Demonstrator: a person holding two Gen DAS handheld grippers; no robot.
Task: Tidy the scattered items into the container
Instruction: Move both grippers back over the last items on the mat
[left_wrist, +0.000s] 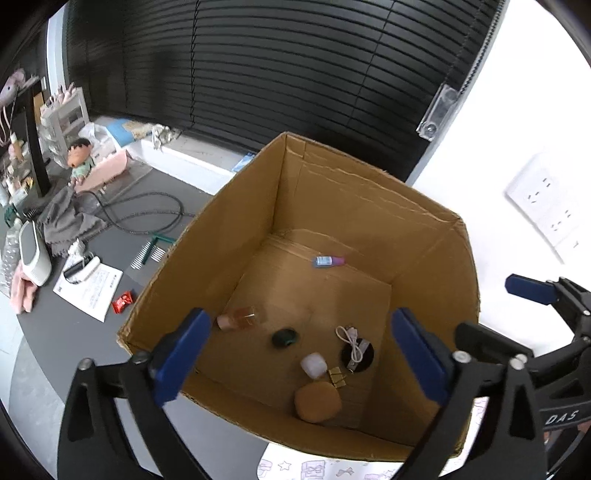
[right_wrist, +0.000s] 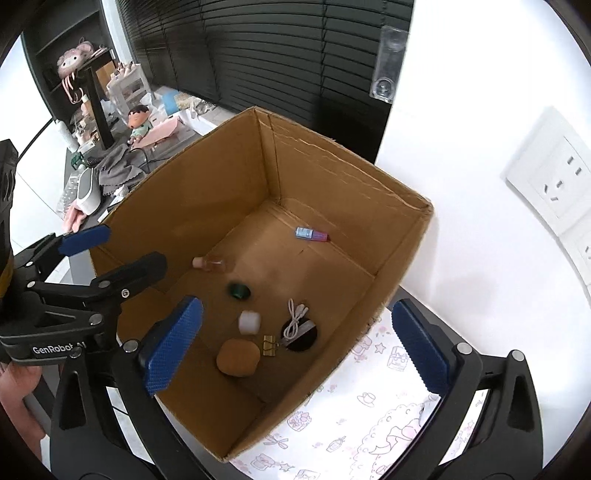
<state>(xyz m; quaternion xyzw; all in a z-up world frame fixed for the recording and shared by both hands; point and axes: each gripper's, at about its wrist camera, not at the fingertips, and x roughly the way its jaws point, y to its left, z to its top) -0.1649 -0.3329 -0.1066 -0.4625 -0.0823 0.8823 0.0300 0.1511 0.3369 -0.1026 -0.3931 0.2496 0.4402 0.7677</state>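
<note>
An open cardboard box (left_wrist: 229, 229) (right_wrist: 207, 177) stands on the table by the wall. On its floor lie a tan round puff (left_wrist: 317, 401) (right_wrist: 237, 357), a white cube (left_wrist: 314, 364), a gold binder clip (left_wrist: 337, 376), a white cable on a black disc (left_wrist: 356, 352) (right_wrist: 299, 330), a dark green round item (left_wrist: 284, 336), a pink-capped perfume bottle (left_wrist: 240, 318) (right_wrist: 210, 263) and a small blue-labelled bottle (left_wrist: 328, 261) (right_wrist: 312, 233). My left gripper (left_wrist: 301, 356) (right_wrist: 118, 251) hovers open and empty over the box's near-left rim. My right gripper (right_wrist: 297, 347) (left_wrist: 517, 314) is open and empty over the near-right side.
On the dark table left of the box lie a red wrapper (left_wrist: 122, 302), a green comb (left_wrist: 153, 249), a printed sheet (left_wrist: 88, 291) with a small black-and-white item (left_wrist: 81, 267), a grey cloth (left_wrist: 68, 221), a cable and a doll (left_wrist: 79, 158). A patterned mat (right_wrist: 369, 413) lies under the box; wall sockets (right_wrist: 557, 181) are at right.
</note>
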